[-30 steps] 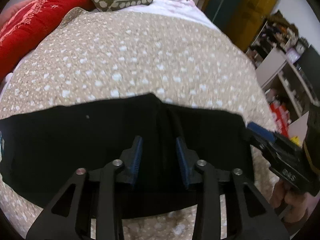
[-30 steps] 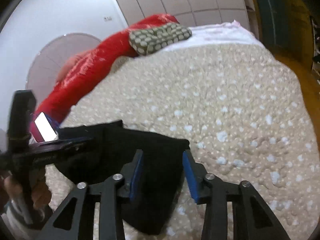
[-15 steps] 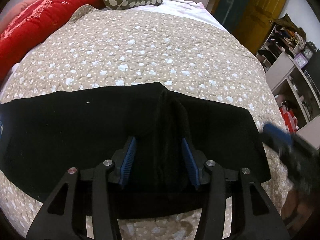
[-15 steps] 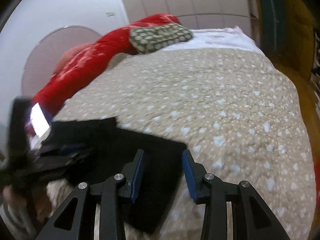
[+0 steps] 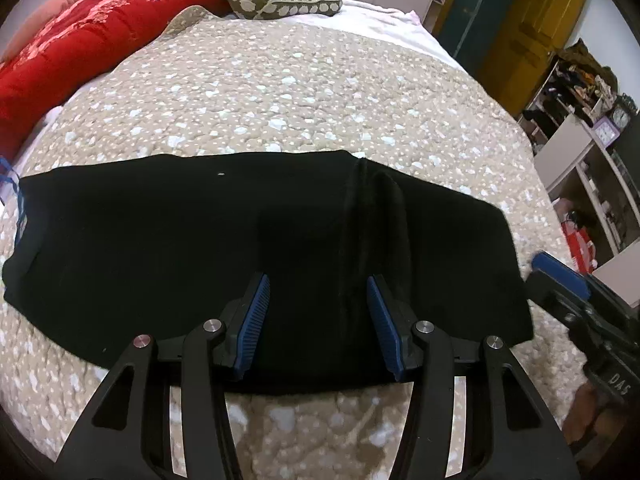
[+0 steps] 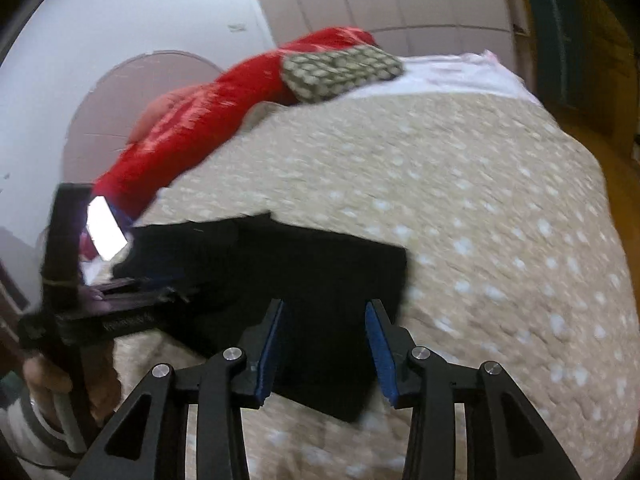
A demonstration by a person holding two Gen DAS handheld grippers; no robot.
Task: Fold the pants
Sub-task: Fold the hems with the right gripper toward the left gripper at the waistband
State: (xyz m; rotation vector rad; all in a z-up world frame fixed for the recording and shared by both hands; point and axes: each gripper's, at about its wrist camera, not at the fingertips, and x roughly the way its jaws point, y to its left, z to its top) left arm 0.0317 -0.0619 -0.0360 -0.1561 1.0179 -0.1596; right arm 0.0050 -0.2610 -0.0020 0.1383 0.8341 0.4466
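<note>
Black pants lie stretched in a long band across the near edge of the dotted beige quilt, one raised fold ridge toward their right end. The left gripper hovers over that ridge, jaws opening, nothing pinched. The right gripper hangs above the pants' right end corner, jaws opening too, pads clear of cloth.

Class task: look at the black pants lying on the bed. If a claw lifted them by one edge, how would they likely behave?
The pants would probably droop, not stay stiff: they lie flat against the quilt, with a soft ridge bunched across them. They likely won't roll or tip. Doubled layers may slide apart if only the top one is pinched.
</note>
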